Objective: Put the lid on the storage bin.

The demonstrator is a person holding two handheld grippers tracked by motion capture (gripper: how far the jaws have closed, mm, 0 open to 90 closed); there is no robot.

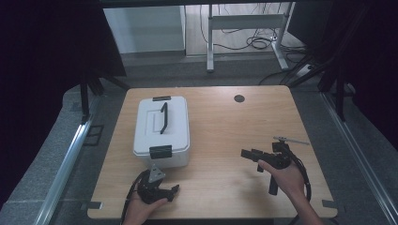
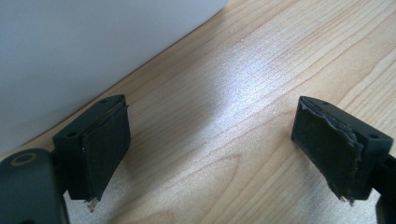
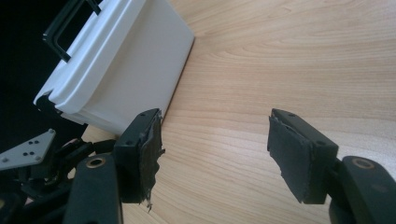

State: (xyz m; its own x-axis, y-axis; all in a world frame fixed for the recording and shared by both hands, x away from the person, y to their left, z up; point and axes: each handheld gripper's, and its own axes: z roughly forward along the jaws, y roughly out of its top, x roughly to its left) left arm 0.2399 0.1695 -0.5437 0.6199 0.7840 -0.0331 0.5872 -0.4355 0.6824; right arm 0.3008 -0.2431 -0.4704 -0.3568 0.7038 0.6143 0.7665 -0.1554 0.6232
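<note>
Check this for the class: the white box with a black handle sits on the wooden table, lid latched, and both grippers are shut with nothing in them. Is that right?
Not quite. The white box does sit latched on the wooden table, but the left gripper and right gripper are open, not shut, with nothing between their fingers. Each gripper view shows it.

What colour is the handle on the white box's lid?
Black handle, clearest in the high view.

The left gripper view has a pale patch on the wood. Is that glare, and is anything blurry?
Yes: in the left gripper view a soft sheen lies on the table between the open jaws, and the white box is washed out and featureless; the high view is evenly lit on the table, black at both sides.
</note>
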